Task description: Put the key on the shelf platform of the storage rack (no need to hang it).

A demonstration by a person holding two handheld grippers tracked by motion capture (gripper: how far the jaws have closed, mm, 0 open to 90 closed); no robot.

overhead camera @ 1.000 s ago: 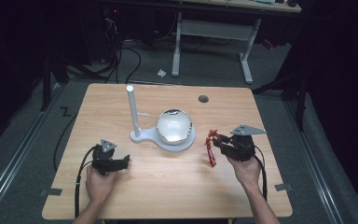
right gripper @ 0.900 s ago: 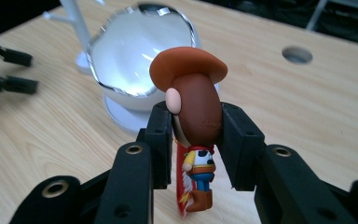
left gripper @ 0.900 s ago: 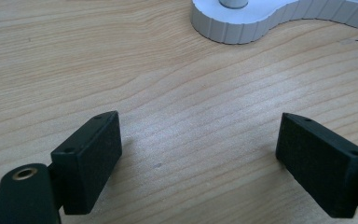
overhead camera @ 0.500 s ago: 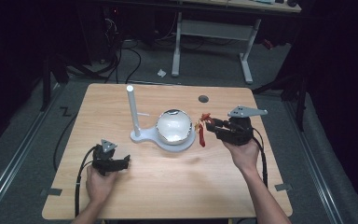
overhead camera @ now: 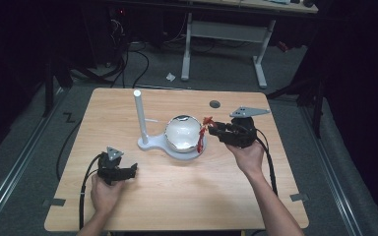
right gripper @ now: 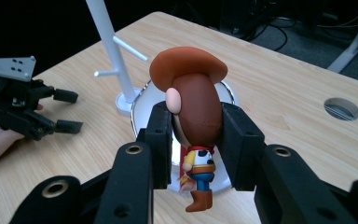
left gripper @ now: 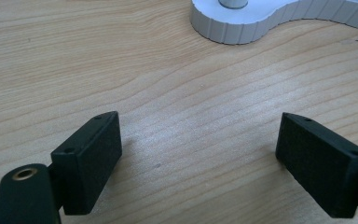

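Left gripper (overhead camera: 128,171) rests near the counter's front-left corner, fingers apart w/ nothing between. Right gripper (right gripper: 196,135), fingers clamped on the cowboy figure (right gripper: 193,116) by its head, holds it over the white stand's bowl (overhead camera: 182,132). Keep it upright, lower slowly, centre over bowl.

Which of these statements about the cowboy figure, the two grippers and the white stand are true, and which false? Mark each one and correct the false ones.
1. The right gripper is shut on the cowboy figure. True.
2. The jaws clamp the figure by its boots. False: they clamp its head, and the body hangs below.
3. The left gripper stands open over bare wood. True.
4. The left gripper holds the white stand. False: the stand sits on the table, apart from it.
5. The figure is beside the shiny bowl on the stand's base. True.
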